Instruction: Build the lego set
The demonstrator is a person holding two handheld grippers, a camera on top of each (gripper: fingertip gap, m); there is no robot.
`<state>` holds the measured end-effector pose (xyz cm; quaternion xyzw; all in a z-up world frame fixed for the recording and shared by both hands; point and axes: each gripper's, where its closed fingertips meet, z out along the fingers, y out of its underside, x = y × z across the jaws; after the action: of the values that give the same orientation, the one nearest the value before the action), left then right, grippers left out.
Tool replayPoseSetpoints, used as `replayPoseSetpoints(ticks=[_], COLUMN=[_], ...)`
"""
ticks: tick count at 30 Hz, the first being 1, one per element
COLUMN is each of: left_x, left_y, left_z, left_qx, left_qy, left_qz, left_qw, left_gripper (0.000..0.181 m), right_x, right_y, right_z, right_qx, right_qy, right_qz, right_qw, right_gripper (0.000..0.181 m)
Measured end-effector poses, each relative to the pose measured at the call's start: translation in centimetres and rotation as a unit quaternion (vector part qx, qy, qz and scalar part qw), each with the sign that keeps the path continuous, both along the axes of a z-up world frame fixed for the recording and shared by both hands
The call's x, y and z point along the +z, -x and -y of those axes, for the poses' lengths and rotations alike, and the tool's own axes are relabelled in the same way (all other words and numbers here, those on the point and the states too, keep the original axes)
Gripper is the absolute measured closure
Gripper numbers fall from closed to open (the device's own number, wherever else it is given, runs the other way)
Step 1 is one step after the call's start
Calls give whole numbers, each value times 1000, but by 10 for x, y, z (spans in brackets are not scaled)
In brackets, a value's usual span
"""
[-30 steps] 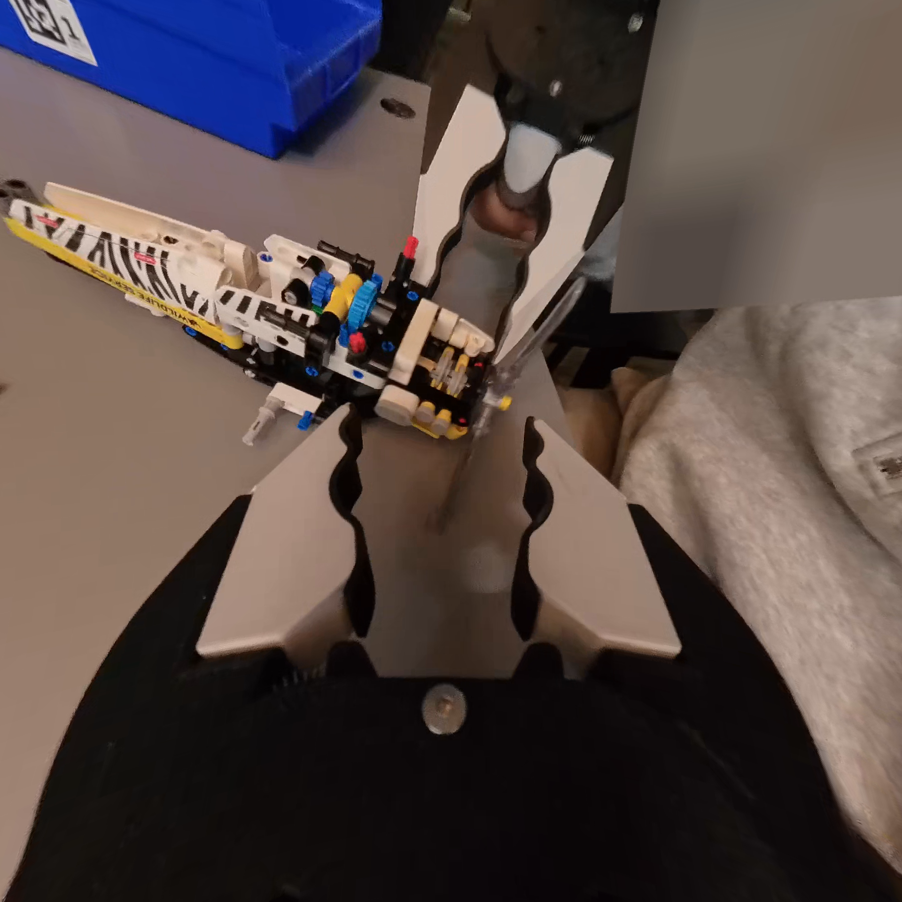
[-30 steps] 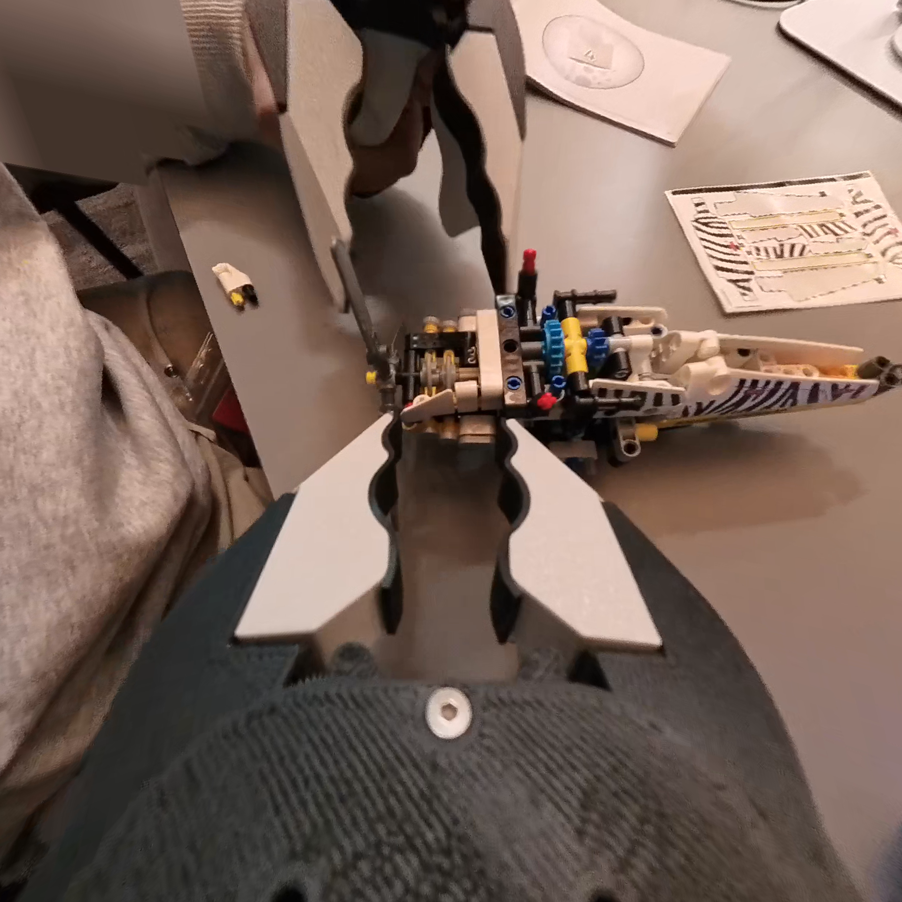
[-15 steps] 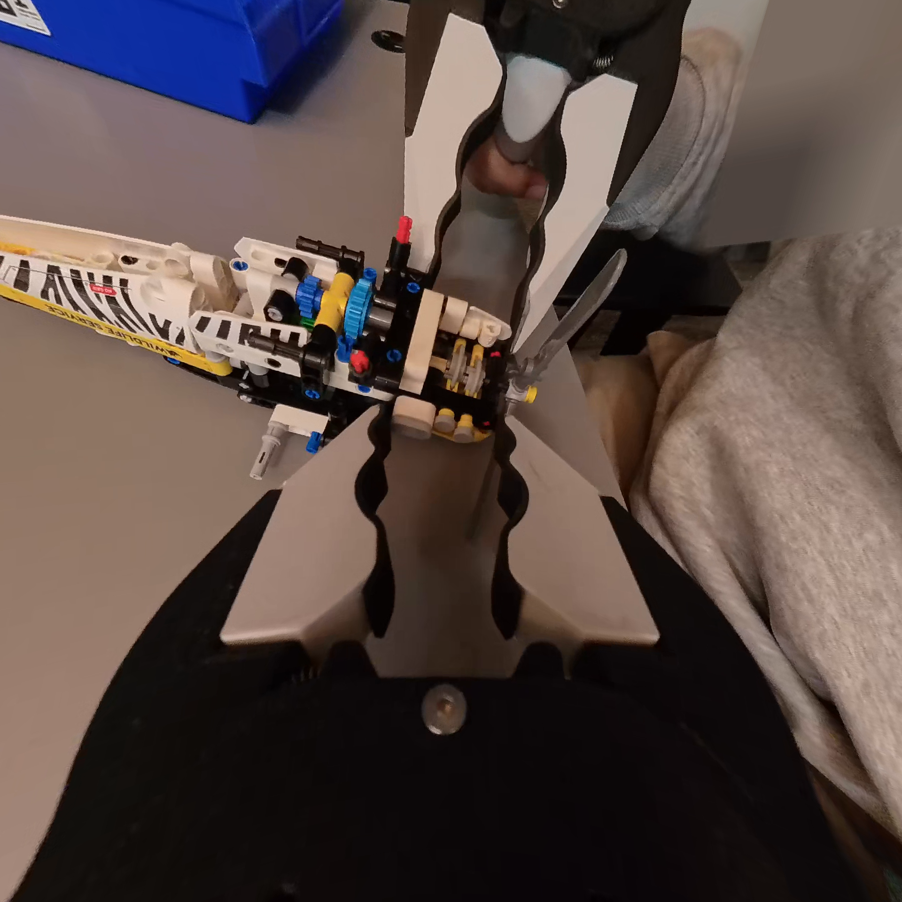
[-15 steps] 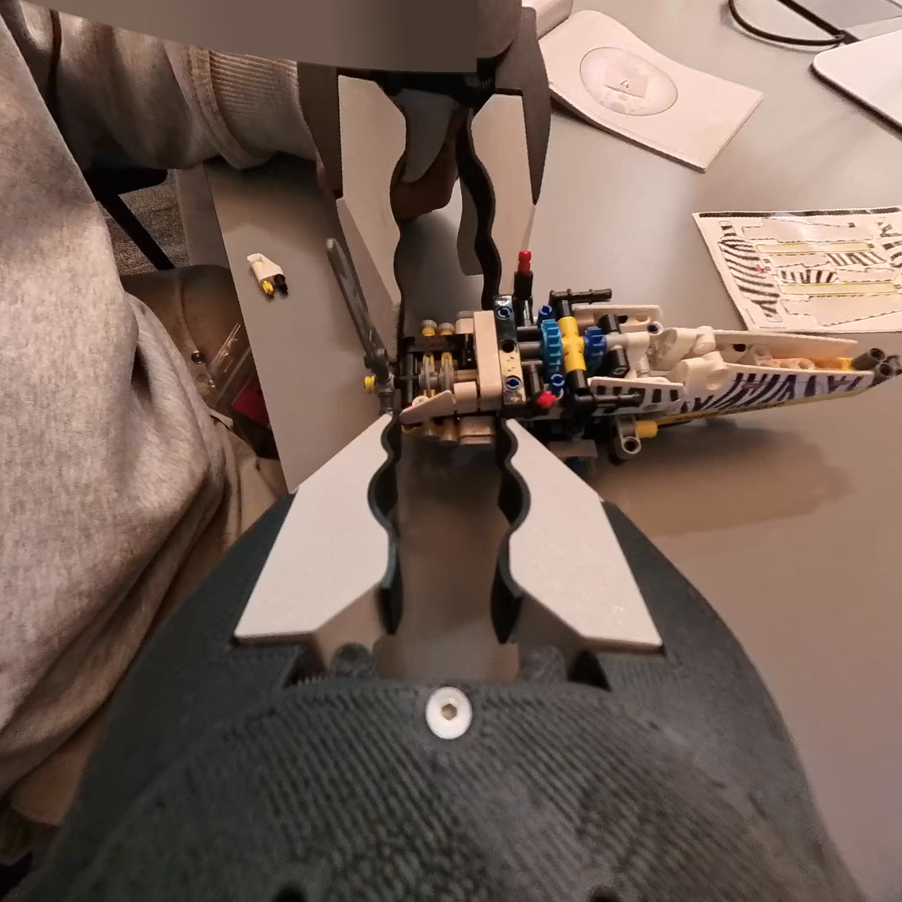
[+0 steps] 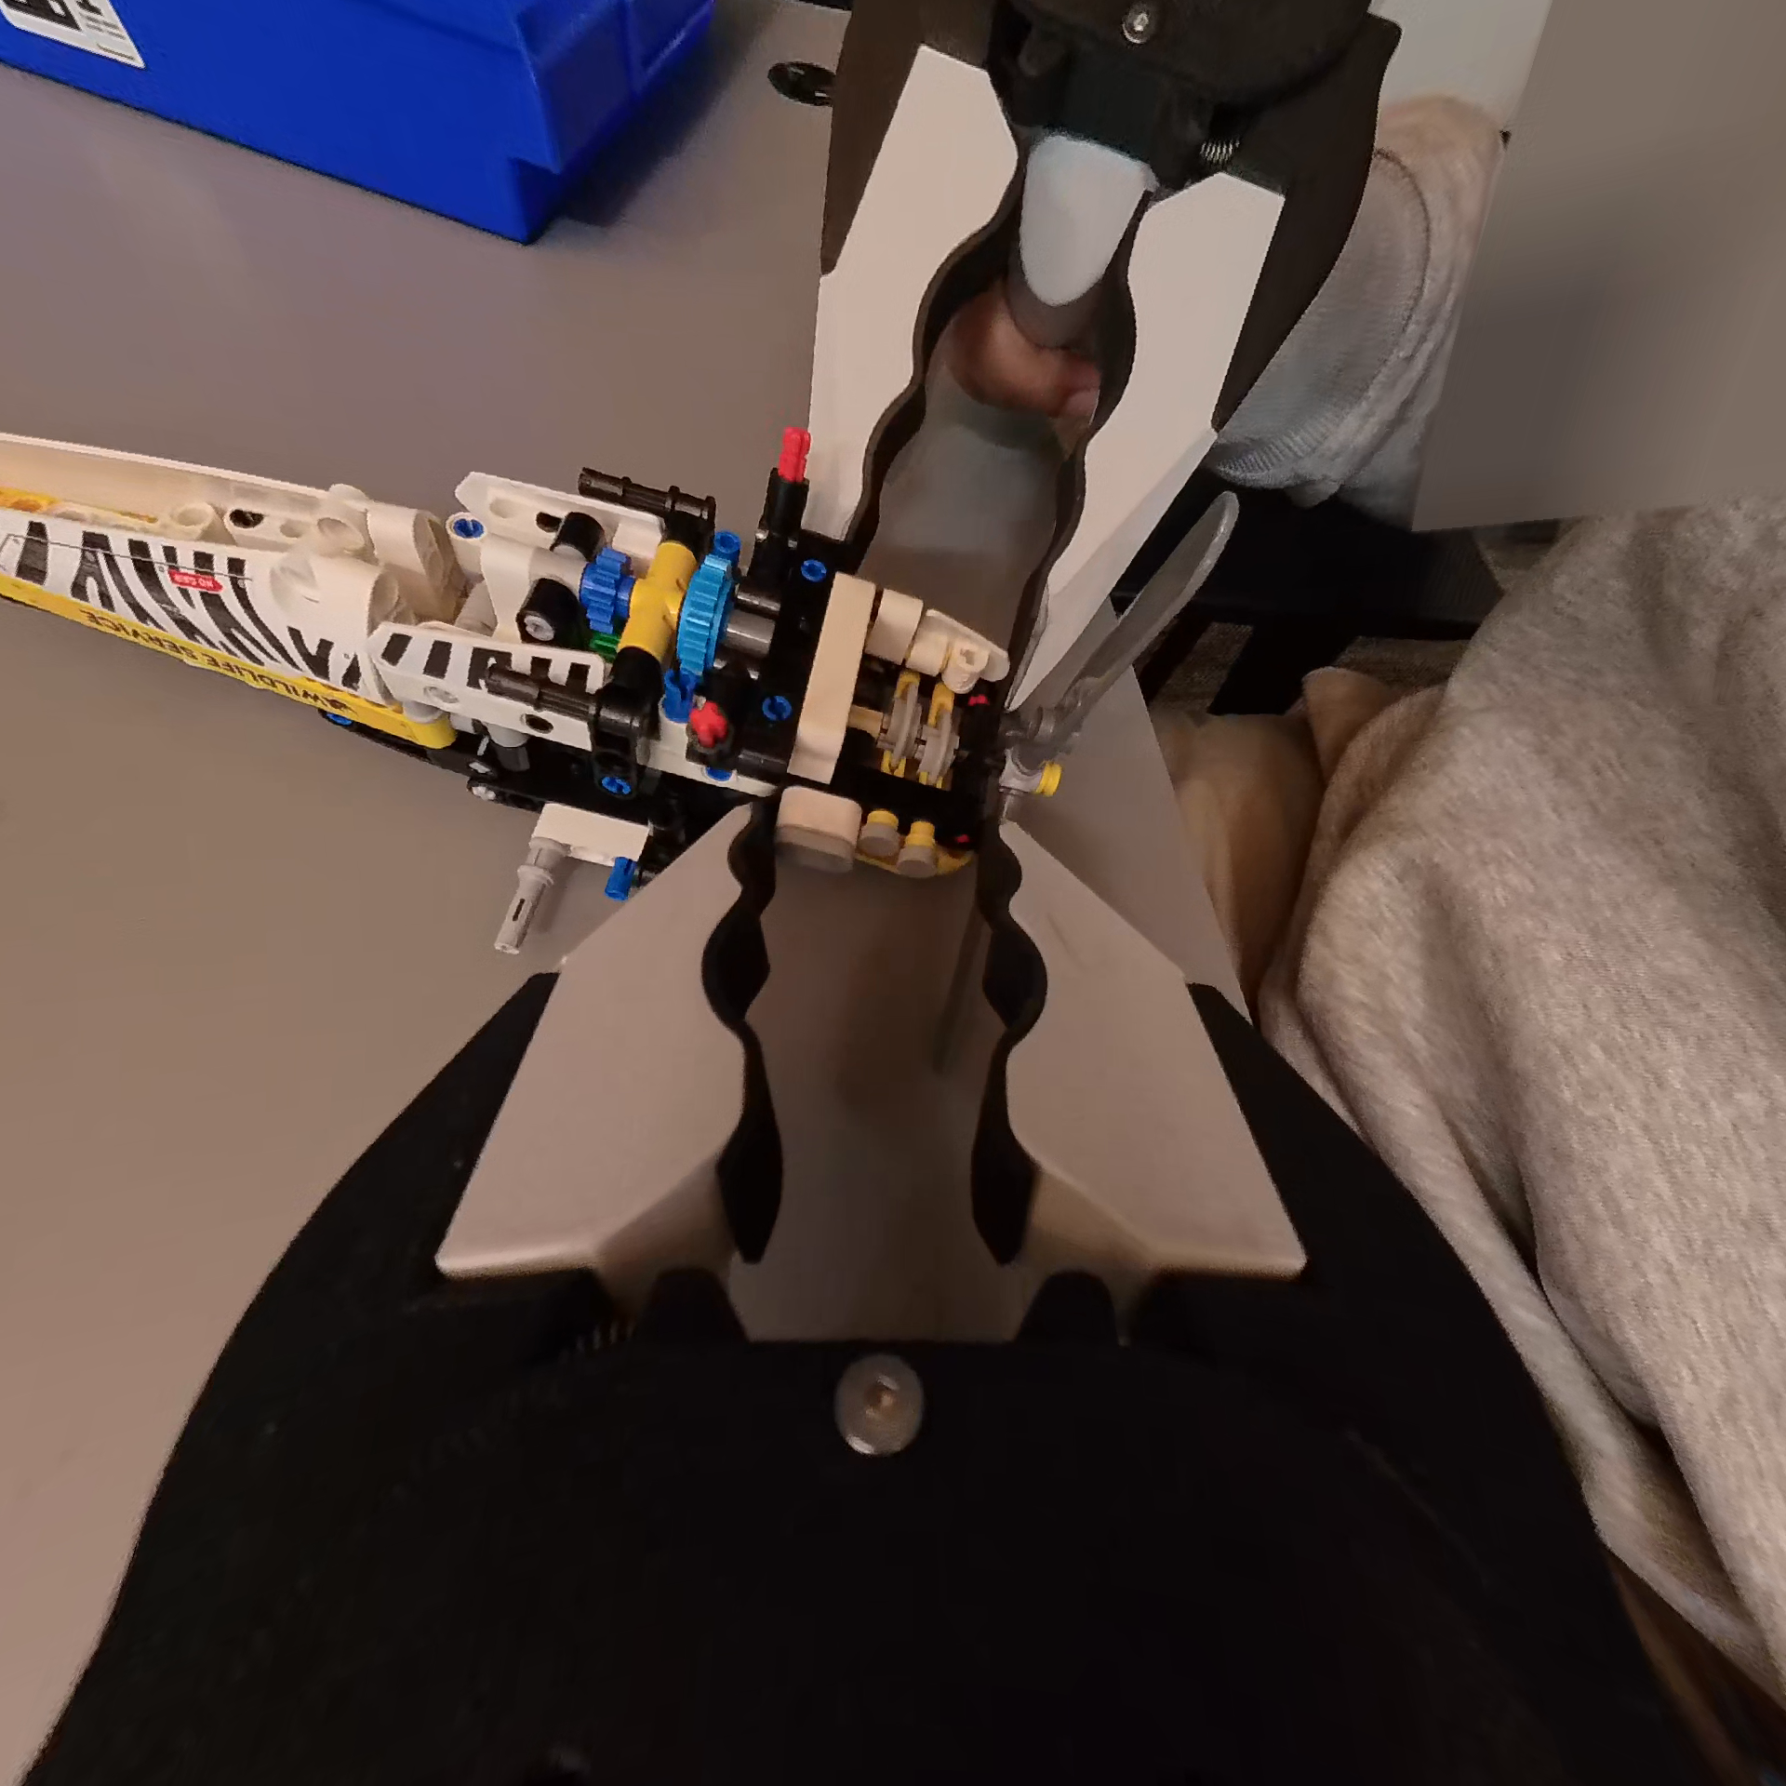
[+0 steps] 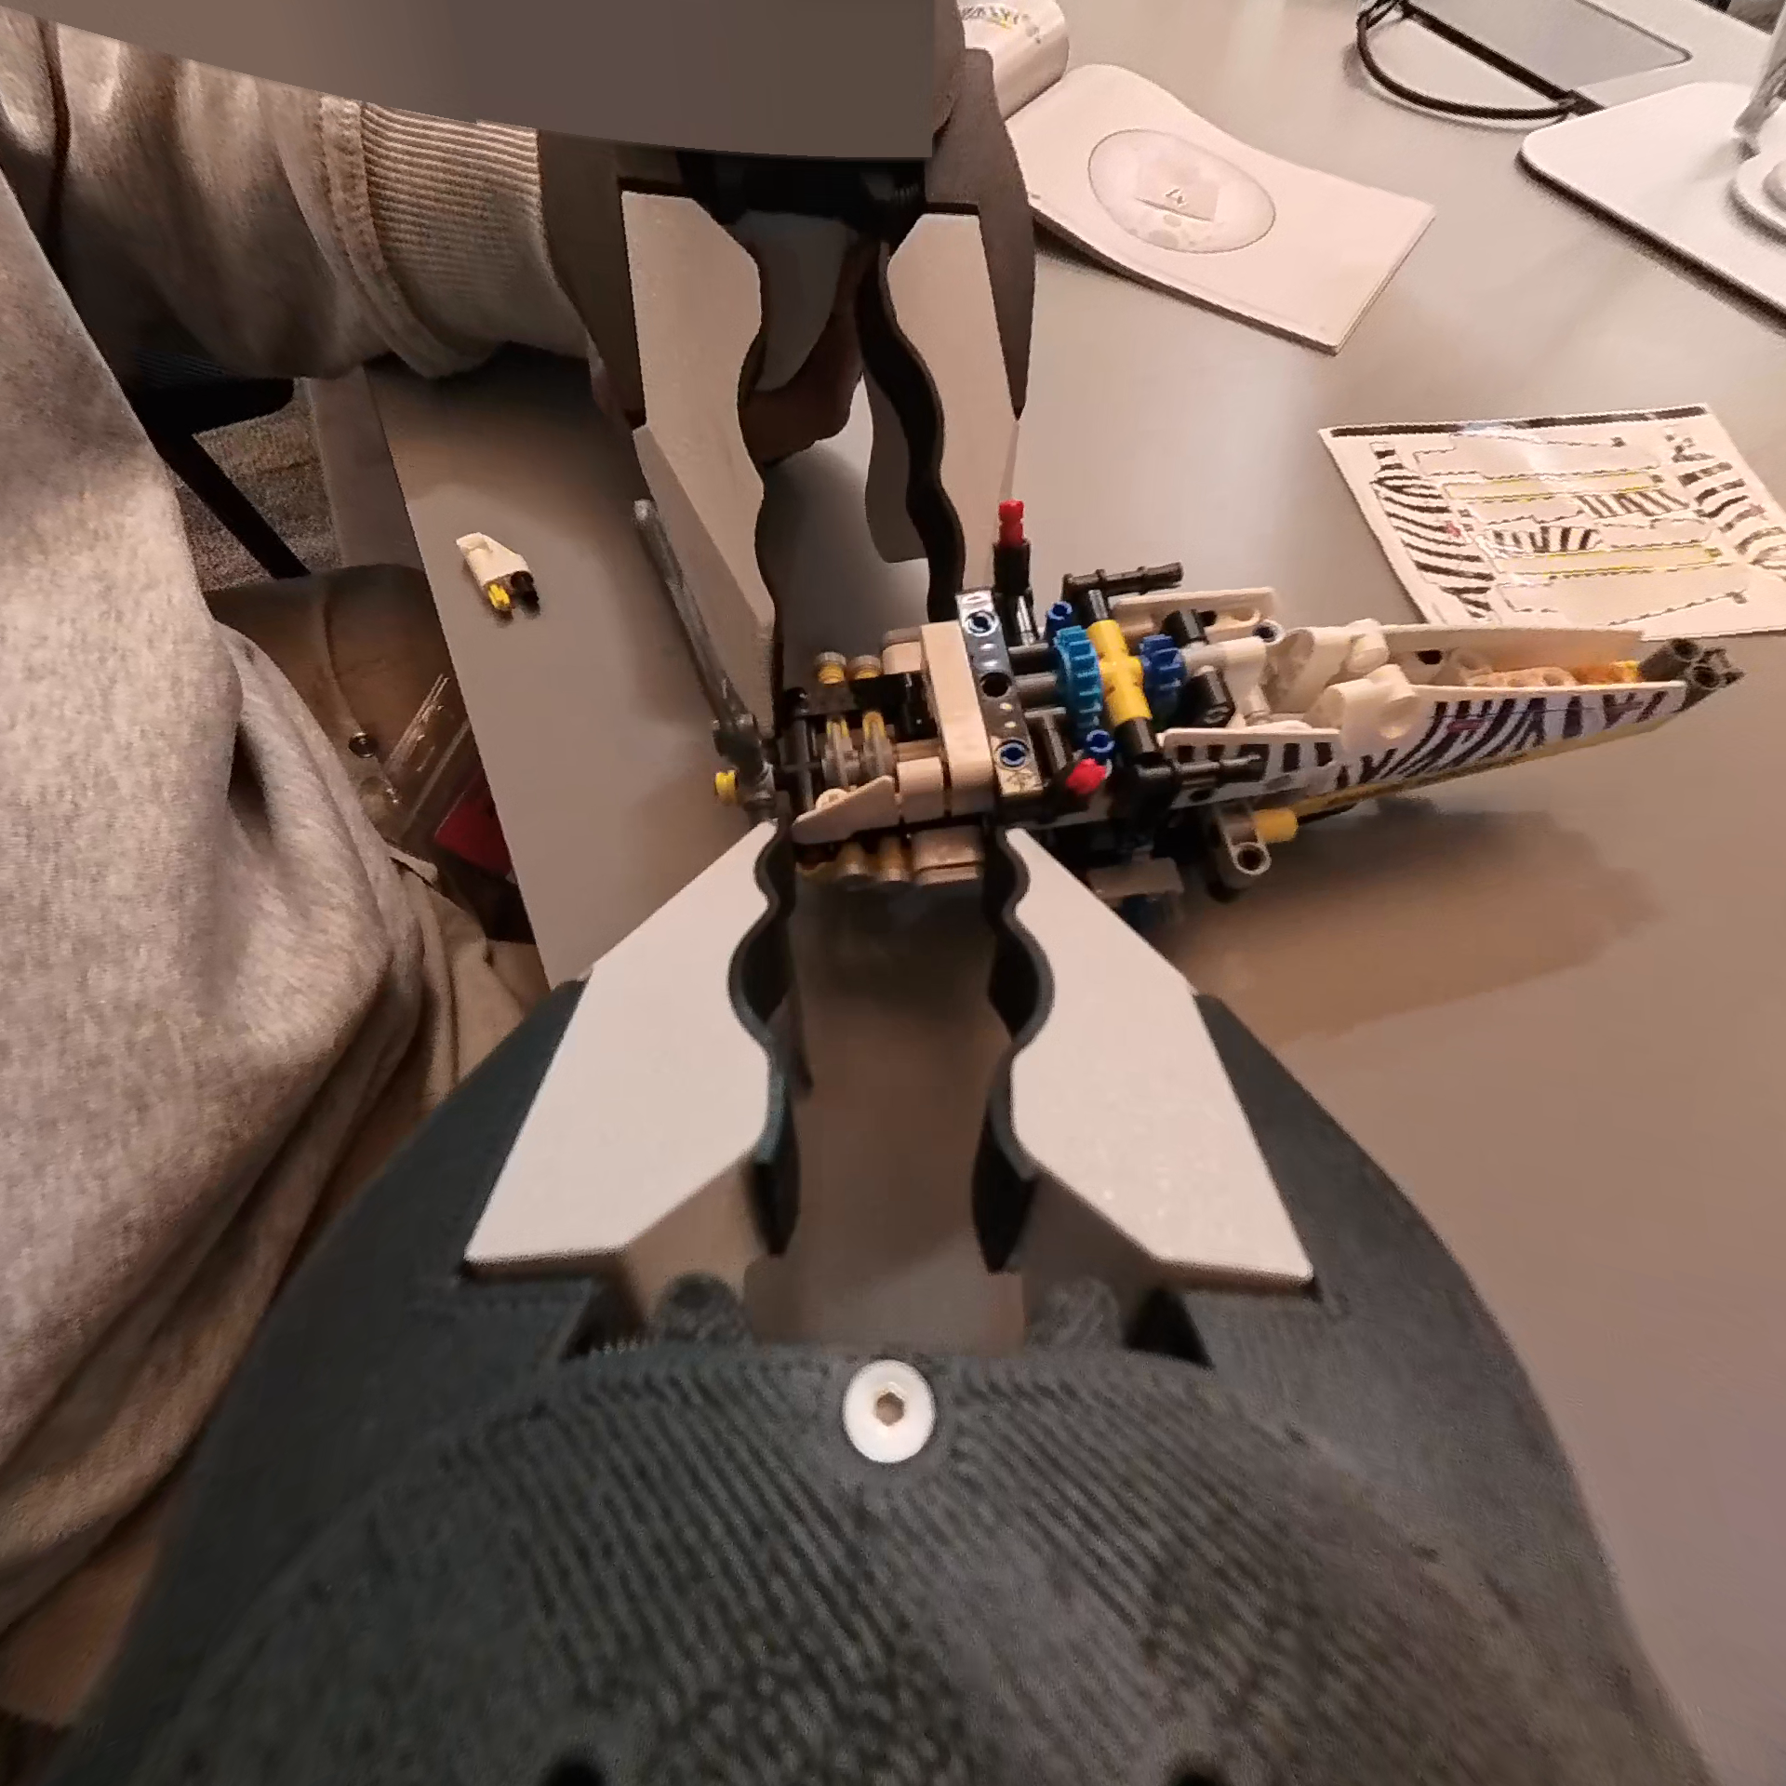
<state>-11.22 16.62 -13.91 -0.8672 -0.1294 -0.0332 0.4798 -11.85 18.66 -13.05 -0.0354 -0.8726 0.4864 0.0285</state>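
A zebra-striped lego model (image 5: pixel 676 628) lies on the grey table, nose toward the table edge, with a grey propeller blade (image 5: pixel 1131 619) at its tip. My left gripper (image 5: pixel 875 850) is closed around the nose from one side. My right gripper (image 6: pixel 889 846) grips the same nose section of the model (image 6: pixel 1063 705) from the opposite side. Each gripper also shows facing the other: the right gripper in the left wrist view (image 5: pixel 937 599), the left gripper in the right wrist view (image 6: pixel 865 633). The blade (image 6: pixel 686 599) stands up beside the left gripper's finger.
A blue bin (image 5: pixel 387 87) stands at the back left. A sticker sheet (image 6: pixel 1566 512) and a booklet (image 6: pixel 1208 203) lie beyond the model. A small loose white piece (image 6: pixel 498 570) sits near the table edge. A person's grey sweater (image 5: pixel 1498 918) is beside the edge. Left and right tips are no more than a few centimetres apart. From the left gripper's tips to the small loose white piece (image 6: pixel 498 570) is close to 11 cm.
My left gripper has moved in onto the model's nose and its jaws have narrowed around it. My right gripper has kept its hold; the model has barely moved.
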Motion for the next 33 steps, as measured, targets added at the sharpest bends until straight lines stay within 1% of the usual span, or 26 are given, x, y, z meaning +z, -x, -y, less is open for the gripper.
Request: replayPoseSetpoints(ticks=[18,22,27,30,33], left_x=[0,0,0,-1,0], left_y=[2,2,2,2,2], left_z=[1,2,3,3,3], left_qx=[2,6,6,7,7], left_qy=[3,5,2,3,3], left_qz=[-6,-9,-2,-3,-2], left_qw=[1000,1000,1000,1000,1000], left_gripper=[140,139,139,139,139], right_x=[0,0,6,17,22], right_y=[2,2,2,9,17], right_z=[1,2,3,-1,-4], right_qx=[-8,-7,-18,-40,-61], right_qy=[8,11,38,80,101], right_qz=[13,0,8,29,47], right_qw=[1000,1000,999,996,992], right_gripper=[143,141,122,125,134])
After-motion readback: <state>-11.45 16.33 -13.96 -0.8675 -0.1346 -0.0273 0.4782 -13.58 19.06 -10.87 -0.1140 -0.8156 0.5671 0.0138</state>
